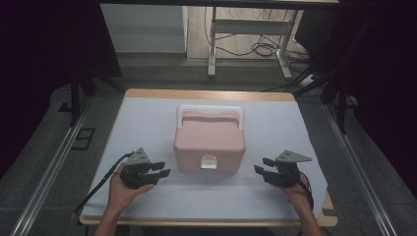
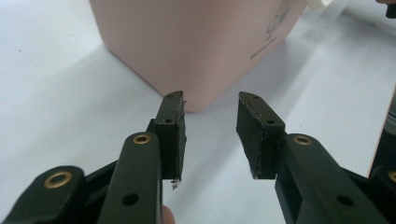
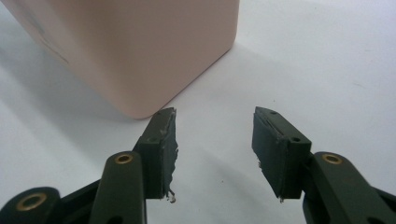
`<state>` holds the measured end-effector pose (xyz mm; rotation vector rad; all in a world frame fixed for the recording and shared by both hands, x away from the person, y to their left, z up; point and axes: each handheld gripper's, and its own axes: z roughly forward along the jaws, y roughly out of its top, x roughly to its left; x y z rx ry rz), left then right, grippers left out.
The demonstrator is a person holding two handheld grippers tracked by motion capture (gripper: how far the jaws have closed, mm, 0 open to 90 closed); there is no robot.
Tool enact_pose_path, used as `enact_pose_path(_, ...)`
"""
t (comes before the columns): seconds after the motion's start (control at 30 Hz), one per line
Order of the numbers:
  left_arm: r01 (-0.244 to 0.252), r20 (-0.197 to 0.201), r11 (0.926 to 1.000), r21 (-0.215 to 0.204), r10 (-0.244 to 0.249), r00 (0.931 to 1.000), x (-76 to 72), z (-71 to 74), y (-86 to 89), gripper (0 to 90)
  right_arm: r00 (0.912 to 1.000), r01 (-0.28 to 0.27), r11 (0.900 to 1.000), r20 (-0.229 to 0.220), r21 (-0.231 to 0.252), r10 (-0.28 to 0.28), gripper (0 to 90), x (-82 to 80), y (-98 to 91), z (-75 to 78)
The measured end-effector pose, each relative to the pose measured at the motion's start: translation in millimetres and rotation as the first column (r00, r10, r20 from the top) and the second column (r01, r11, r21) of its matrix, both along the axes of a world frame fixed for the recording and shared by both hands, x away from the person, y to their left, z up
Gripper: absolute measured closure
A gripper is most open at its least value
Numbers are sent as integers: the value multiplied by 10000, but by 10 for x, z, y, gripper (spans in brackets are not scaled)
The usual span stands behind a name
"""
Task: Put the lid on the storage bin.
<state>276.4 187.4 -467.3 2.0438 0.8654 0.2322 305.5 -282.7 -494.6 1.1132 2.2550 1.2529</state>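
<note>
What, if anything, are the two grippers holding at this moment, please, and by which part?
Nothing. The left gripper and right gripper are open and empty, flanking the pink plastic box without touching it.

Both forearms come in from the bottom edge, one hand on each tool. The left gripper [image 1: 158,173] sits low, jaws pointing right and inward, parted with nothing between them. The right gripper [image 1: 262,169] mirrors it, jaws pointing left, also apart and empty, cables trailing back along both wrists
</note>
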Motion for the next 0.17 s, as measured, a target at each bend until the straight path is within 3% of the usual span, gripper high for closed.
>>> enact_pose_path(0.17,-93,114,10000,-12,93,9999,-5,8,10,595,9997,-133,9998,225,122,130,471,-17,15,35)
